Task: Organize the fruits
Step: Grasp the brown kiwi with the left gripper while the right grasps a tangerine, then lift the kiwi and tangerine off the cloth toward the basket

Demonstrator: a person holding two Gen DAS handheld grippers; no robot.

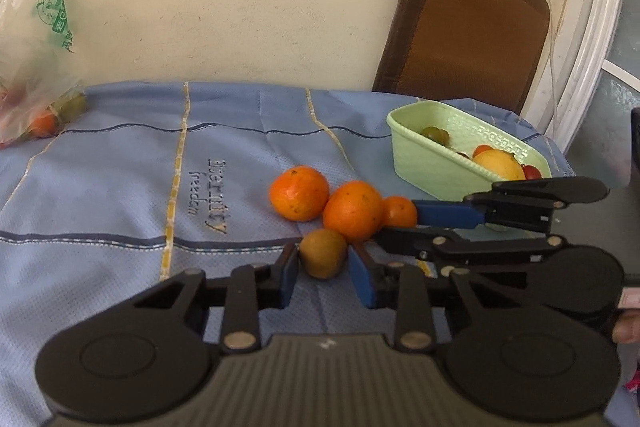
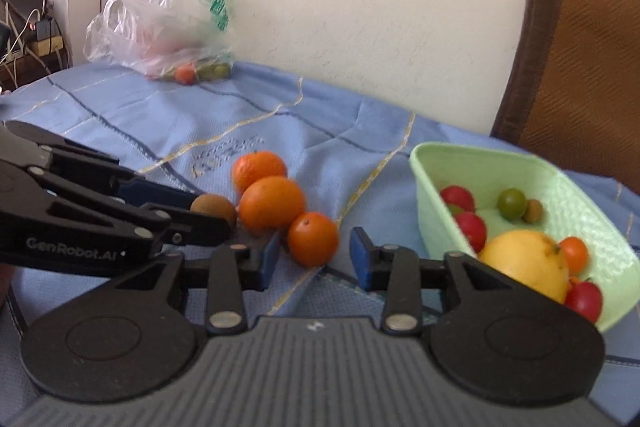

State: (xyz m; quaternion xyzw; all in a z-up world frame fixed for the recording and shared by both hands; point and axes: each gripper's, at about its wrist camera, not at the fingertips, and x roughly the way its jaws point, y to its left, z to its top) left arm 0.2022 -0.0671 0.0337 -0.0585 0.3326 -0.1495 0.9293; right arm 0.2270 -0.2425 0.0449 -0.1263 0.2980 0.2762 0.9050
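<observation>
Straddling a small brownish-green fruit [image 1: 323,253] low in the middle of the left wrist view, the left hand-held gripper [image 1: 325,274] stands open with a blue pad on each side of it; the pads look close but whether they touch the skin cannot be told, so nothing is held yet. The right hand-held gripper [image 2: 314,261] is also open and holds nothing, its pads flanking the smallest orange [image 2: 313,239] just below the centre of the right wrist view, likely lined up so that both can close on fruit at once. The loose fruit sit bunched on the blue cloth [image 1: 120,195] covering the bench: a larger orange [image 1: 353,210] touches the small one and the brownish fruit, and another orange [image 1: 298,192] lies just to its left. Their skins are bright, slightly speckled and round, so they may roll when nudged. At the right of both views the pale green basket [image 2: 432,179] already carries a yellow fruit [image 2: 526,263], red and green small fruits, which suggests it is the sorting place. A clear plastic bag [image 2: 160,27] with more fruit rests in the upper left against the wall.
</observation>
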